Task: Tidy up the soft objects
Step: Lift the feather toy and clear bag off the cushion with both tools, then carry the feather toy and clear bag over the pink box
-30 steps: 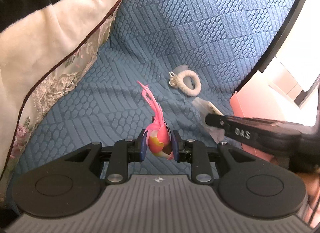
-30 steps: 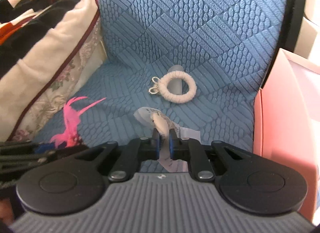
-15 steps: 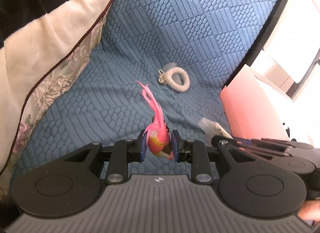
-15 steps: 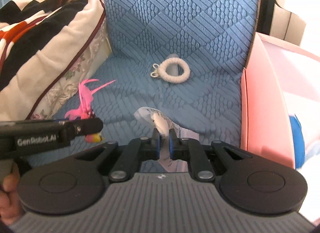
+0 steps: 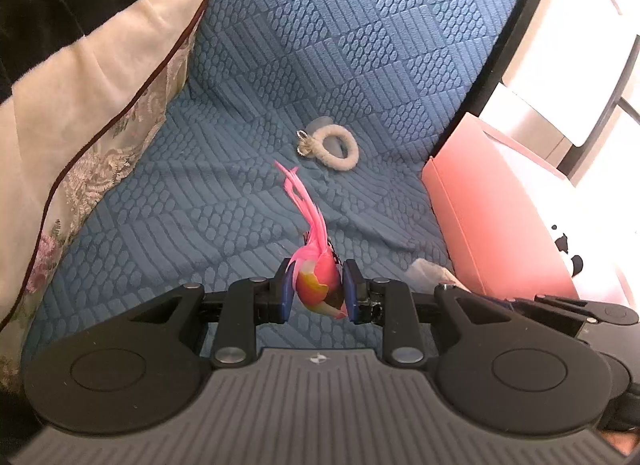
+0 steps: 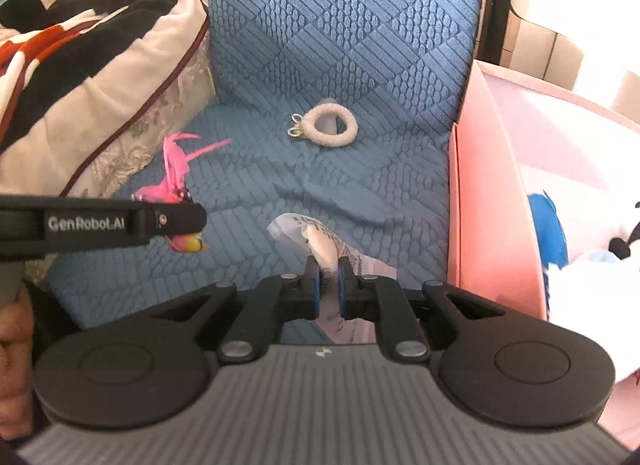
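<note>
My left gripper [image 5: 317, 289] is shut on a pink feathered toy bird [image 5: 318, 279], held above the blue seat cover [image 5: 200, 205]; the bird also shows in the right wrist view [image 6: 172, 185]. My right gripper [image 6: 327, 285] is shut on a small clear plastic packet with a beige soft item inside [image 6: 316, 241]. A cream fluffy hair tie with a metal charm [image 5: 334, 141] lies further back on the seat, seen also in the right wrist view [image 6: 328, 127].
A pink box [image 6: 492, 205] stands at the right with plush toys [image 6: 592, 233] inside. A folded blanket and floral cushion [image 5: 80, 85] fill the left. The seat back [image 6: 340, 17] rises behind.
Both grippers have pulled back and up from the seat, each keeping its object. The pink box and its plush toys have come into view at the right.
</note>
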The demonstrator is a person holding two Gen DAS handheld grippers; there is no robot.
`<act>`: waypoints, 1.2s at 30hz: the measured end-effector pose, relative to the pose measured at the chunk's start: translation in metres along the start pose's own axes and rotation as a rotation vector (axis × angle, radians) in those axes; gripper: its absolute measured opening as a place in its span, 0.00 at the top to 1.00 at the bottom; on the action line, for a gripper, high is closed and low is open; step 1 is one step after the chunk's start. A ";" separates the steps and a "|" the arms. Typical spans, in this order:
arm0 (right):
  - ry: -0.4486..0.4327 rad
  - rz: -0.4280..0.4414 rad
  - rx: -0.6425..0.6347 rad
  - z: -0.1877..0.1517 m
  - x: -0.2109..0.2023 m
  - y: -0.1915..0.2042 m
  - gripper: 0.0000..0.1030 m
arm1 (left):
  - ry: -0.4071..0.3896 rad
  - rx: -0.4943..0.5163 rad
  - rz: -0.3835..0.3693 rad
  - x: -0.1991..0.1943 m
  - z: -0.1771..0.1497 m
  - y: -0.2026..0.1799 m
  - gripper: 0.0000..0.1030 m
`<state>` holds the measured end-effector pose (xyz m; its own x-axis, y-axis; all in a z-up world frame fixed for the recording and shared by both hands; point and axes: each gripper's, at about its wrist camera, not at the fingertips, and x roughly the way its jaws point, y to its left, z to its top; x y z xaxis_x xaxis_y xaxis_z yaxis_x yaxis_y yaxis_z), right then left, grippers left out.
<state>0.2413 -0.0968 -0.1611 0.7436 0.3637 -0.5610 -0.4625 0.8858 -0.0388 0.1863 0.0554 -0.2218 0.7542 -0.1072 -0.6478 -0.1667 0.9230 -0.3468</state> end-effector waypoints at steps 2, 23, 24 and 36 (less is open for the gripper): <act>0.006 0.006 0.020 -0.004 -0.003 -0.002 0.88 | 0.007 -0.001 0.000 -0.003 -0.002 -0.002 0.71; -0.039 0.027 0.086 0.000 -0.067 -0.015 0.88 | -0.009 -0.001 -0.064 -0.057 0.012 -0.039 0.71; -0.050 0.025 0.086 0.003 -0.074 -0.017 0.88 | -0.014 0.000 -0.067 -0.061 0.015 -0.043 0.71; -0.125 0.000 0.105 0.040 -0.132 -0.053 0.88 | -0.032 0.041 -0.099 -0.099 0.065 -0.105 0.71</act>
<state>0.1871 -0.1807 -0.0523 0.8012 0.3907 -0.4533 -0.4143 0.9087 0.0510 0.1708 -0.0066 -0.0774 0.7859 -0.1869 -0.5895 -0.0653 0.9228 -0.3797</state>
